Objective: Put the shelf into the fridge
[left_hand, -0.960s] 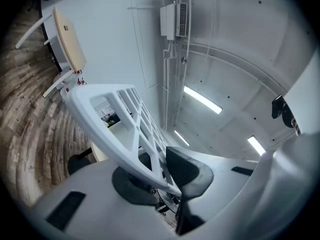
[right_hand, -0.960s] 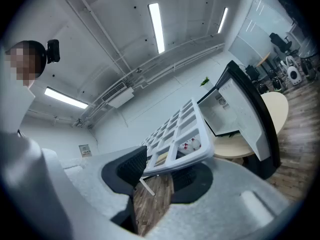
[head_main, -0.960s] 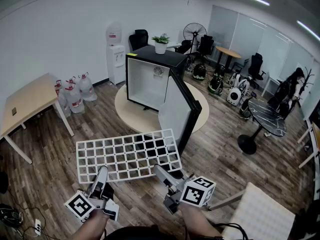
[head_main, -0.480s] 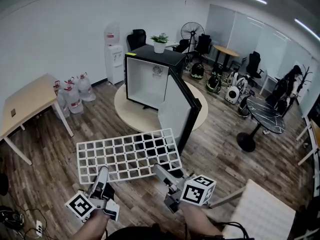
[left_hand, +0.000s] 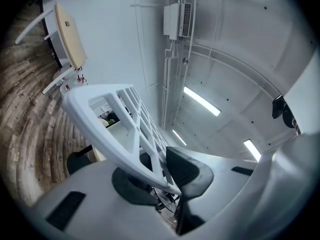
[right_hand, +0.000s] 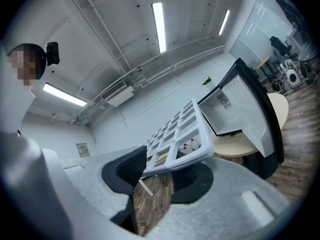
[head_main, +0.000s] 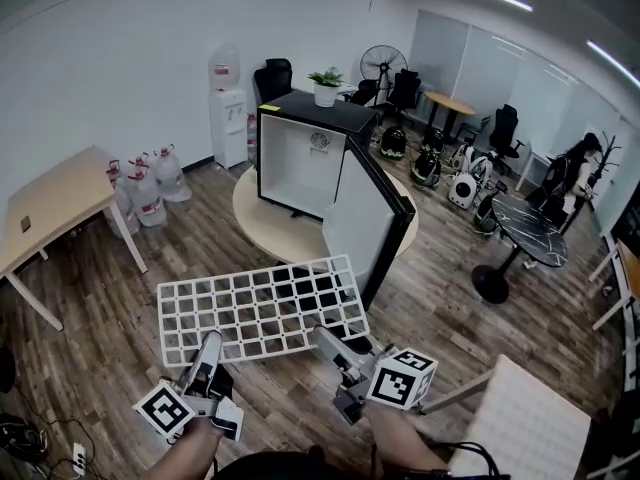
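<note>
The left gripper (head_main: pixel 209 343) and right gripper (head_main: pixel 327 336) are pale grey, each with two long, slim fingers (head_main: pixel 205 360). Each carries a white cube (head_main: pixel 402 378) printed with black square markers. Close up, the broad grey jaws bear dark, ribbed pads (right_hand: pixel 127 166).

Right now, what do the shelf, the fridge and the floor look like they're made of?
Shelf: white grid of thick flat bars, matte, likely moulded plastic, though coated metal is possible.
Fridge: black outer shell with slight sheen, probably painted metal; smooth white lining, likely plastic.
Floor: brown planks with grain, wood or wood-look laminate.
</note>
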